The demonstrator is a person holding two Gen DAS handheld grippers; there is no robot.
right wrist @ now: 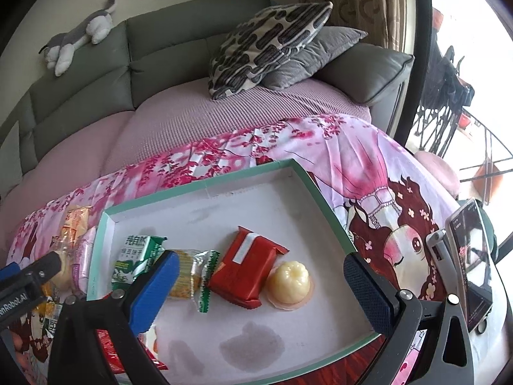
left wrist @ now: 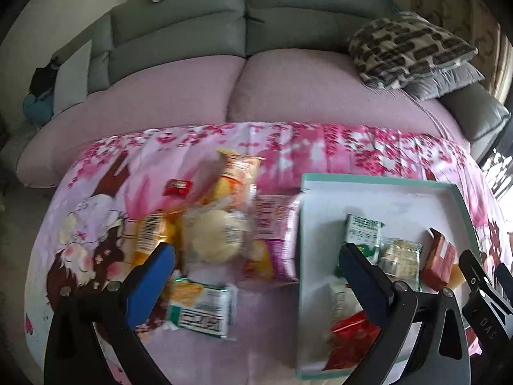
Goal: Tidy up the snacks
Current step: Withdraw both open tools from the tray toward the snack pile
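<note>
A teal-rimmed white tray lies on a pink printed cloth. Inside it are a green-white packet, a clear-wrapped yellow cracker, a red packet and a pale jelly cup. Left of the tray lies a pile of loose snacks: a round pale cake, a purple bag, orange packets and a green-white packet. My left gripper is open above the pile and the tray's left edge. My right gripper is open over the tray, holding nothing.
A pink-covered sofa seat with grey back cushions lies beyond the cloth. Patterned pillows lean at the right. A plush toy lies on the sofa back. A phone on a stand is at the far right.
</note>
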